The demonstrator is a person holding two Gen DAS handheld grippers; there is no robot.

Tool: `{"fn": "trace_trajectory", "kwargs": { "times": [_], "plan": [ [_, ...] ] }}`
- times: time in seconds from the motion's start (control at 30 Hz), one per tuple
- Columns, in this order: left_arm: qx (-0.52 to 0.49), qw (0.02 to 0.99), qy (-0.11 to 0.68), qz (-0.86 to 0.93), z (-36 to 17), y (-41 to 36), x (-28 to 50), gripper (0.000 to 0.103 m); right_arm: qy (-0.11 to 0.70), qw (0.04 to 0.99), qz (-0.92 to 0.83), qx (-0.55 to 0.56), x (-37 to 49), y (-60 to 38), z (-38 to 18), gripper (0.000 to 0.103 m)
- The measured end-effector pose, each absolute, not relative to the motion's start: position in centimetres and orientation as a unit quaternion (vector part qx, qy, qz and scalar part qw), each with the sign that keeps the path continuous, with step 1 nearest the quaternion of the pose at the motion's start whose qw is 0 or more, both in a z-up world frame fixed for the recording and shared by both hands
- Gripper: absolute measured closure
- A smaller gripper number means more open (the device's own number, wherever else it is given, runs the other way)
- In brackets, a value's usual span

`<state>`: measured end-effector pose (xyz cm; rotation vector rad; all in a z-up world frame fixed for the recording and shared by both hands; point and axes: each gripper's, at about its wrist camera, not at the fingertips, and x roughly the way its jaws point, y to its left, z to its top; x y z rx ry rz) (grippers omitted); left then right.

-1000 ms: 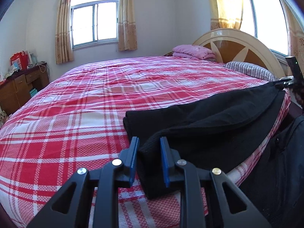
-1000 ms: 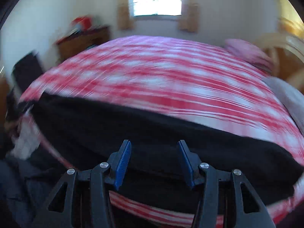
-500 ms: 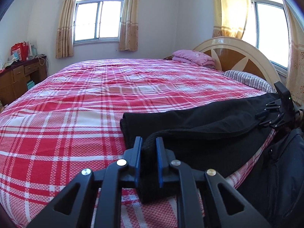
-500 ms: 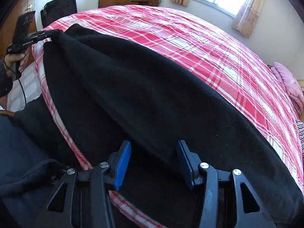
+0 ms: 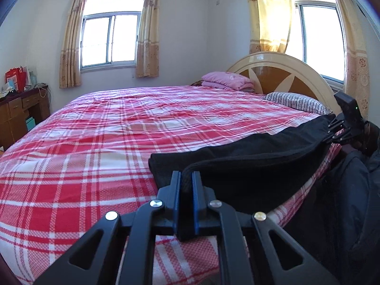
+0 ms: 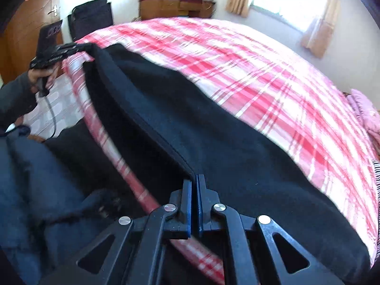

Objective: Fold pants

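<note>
Black pants lie along the near edge of a red plaid bed. My left gripper is shut on the near edge of the pants at one end. My right gripper is shut on the same edge of the pants at the other end. Each gripper shows in the other's view: the right one at far right, the left one at upper left. The pinched edge is lifted slightly off the bed and stretched between them.
A pink folded blanket and a striped pillow lie by the headboard. A wooden desk stands by the far wall. My dark jacket is beside the bed edge.
Both grippers have closed on the pants' near edge; the right one was open half a second ago. The edge has been lifted and pulled taut.
</note>
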<state>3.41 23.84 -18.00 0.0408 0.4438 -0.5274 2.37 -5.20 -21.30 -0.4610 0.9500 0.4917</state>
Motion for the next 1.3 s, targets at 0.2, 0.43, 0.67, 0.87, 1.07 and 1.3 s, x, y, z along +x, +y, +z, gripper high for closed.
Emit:
{"fn": "trace_trajectory", "kwargs": {
  "times": [0.2,0.43,0.67,0.87,1.07,1.3],
  "plan": [
    [0.035,0.934,0.237,-0.264,-19.9,23.5,3.2,0.093,0.483,0.816,0.248,-0.199,2.4,-5.7,-22.7,0.100],
    [0.043,0.934,0.251,-0.252,-20.5,24.5,2.6,0.071,0.509,0.801,0.258,-0.181,3.0,-6.1,-23.7,0.099],
    [0.053,0.934,0.275,-0.221,-20.5,27.6,1.8,0.049,0.513,0.799,0.279,-0.145,3.1,-7.1,-23.3,0.084],
    [-0.001,0.950,0.258,-0.178,-19.1,30.7,1.7,0.049,0.502,0.811,0.269,-0.134,2.9,-8.0,-22.4,0.067],
    [-0.026,0.954,0.217,-0.204,-16.2,27.2,3.0,0.042,0.485,0.828,0.258,-0.113,2.7,-9.3,-21.4,0.067],
    [0.057,0.925,0.304,-0.223,-19.0,19.3,5.6,0.042,0.477,0.837,0.244,-0.113,2.2,-10.2,-21.3,0.067]
  ]
}}
